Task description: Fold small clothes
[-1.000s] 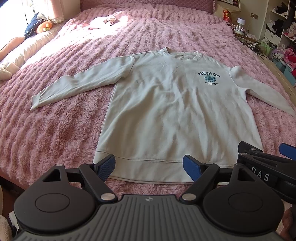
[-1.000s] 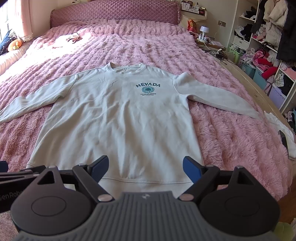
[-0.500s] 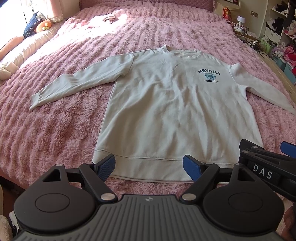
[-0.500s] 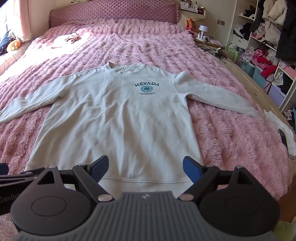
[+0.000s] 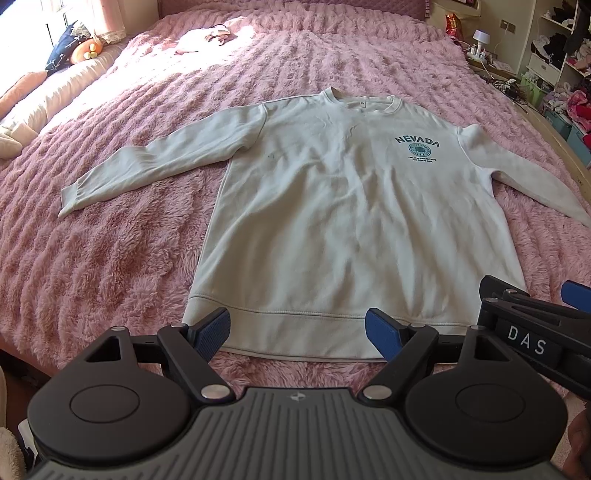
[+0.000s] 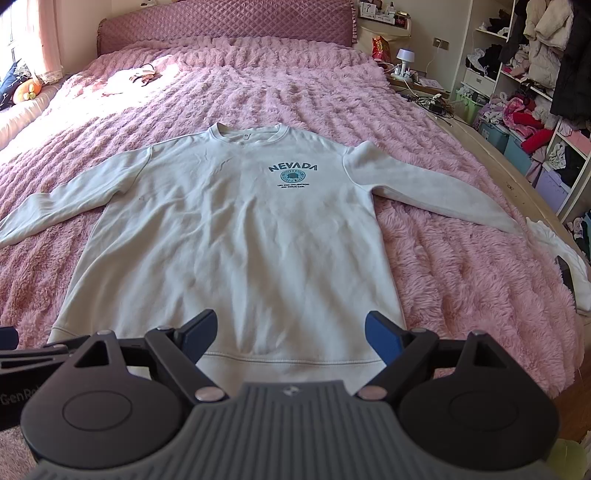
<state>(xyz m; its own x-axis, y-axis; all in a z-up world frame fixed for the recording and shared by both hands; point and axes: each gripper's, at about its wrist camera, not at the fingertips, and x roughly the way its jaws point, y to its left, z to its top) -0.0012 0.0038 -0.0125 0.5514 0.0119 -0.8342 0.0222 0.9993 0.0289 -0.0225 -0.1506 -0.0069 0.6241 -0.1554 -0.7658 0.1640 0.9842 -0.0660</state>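
Two grippers: left gripper (image 5: 297,330) and right gripper (image 6: 290,332) both spread apart, empty, over the hem.
Sweatshirt (image 6: 236,236): flat, face up on the bed (image 6: 443,266), unfolded.
Risk: fluffy blanket may get pinched with the hem.
Hidden: left cuff cut off in the right view.

pink fuzzy bedspread (image 6: 443,258), quilted headboard (image 6: 221,33), cluttered shelves (image 6: 535,92)
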